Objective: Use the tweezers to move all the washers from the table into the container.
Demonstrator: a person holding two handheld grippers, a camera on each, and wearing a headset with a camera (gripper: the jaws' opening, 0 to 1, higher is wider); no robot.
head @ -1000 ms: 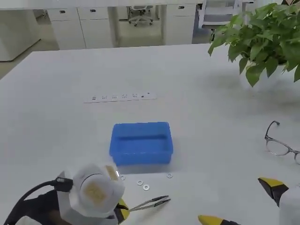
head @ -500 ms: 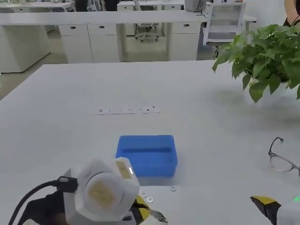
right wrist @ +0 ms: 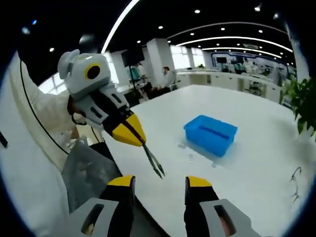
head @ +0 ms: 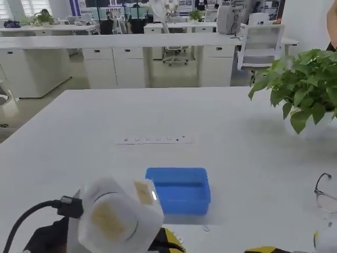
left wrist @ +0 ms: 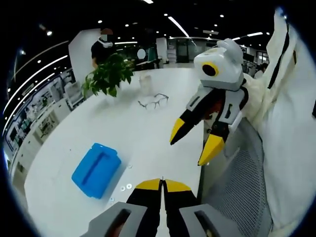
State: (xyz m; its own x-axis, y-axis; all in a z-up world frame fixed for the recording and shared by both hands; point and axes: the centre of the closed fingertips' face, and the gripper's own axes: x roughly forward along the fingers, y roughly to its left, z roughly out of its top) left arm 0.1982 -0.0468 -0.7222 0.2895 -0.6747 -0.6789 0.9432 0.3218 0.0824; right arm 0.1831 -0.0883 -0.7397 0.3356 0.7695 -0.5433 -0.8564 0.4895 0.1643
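Right gripper view: the left gripper clenched the tweezers, the right gripper stood released, washers lay beside the bin.

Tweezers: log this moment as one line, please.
left gripper: shut on tweezers | right gripper: open, holding nothing | washers: on table beside blue container, apart from tweezers

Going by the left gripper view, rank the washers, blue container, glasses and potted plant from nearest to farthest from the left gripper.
From the left gripper:
1. washers, just left of its jaws.
2. blue container, a little beyond them, farther left.
3. glasses, well ahead, near the view's centre.
4. potted plant, farthest, upper left.
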